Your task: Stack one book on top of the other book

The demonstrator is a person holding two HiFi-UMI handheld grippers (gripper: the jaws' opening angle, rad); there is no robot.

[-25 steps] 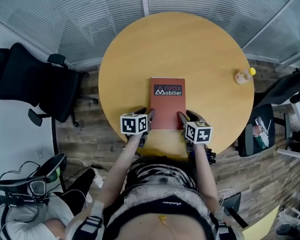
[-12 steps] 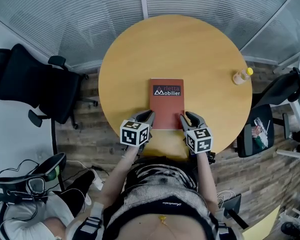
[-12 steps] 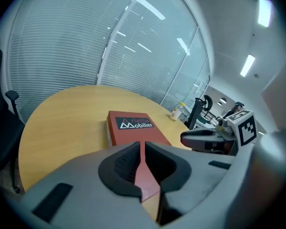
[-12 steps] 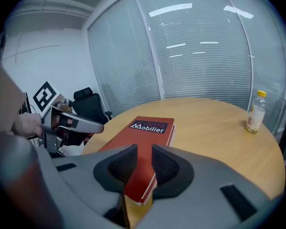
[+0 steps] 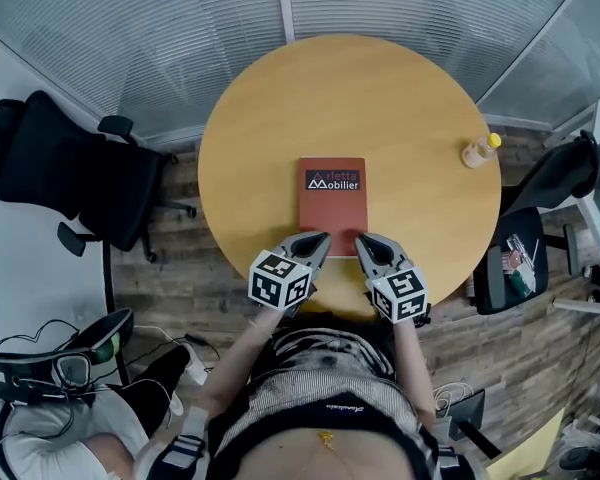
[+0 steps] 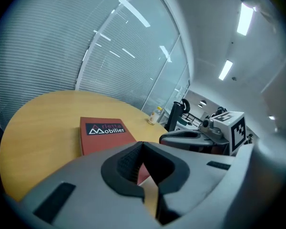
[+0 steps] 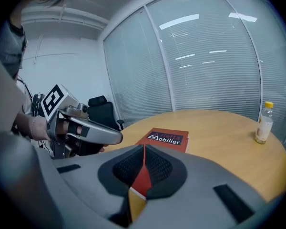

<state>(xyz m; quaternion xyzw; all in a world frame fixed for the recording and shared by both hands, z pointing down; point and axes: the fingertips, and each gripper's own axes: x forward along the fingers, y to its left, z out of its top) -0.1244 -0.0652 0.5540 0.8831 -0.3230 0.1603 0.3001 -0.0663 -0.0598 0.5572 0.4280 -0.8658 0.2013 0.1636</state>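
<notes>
**Desk:** How many books are on the round table (image 5: 400,98)?

**Photographer:** One red book (image 5: 332,213) shows. It lies flat and cover up toward the near side. Whether a second lies beneath it cannot be told.

**Desk:** And the claws?

**Photographer:** Two. The left gripper (image 5: 323,236) and the right gripper (image 5: 360,239) hover side by side above the book's near corners, clear of it. The jaws of each have just closed tight, and neither pair has anything between them.

**Desk:** Anything else?

**Photographer:** One yellow-capped bottle (image 5: 479,150) stands upright at the table's right edge, well apart from the book. One black office chair (image 5: 70,183) stands to the left of the table.
</notes>
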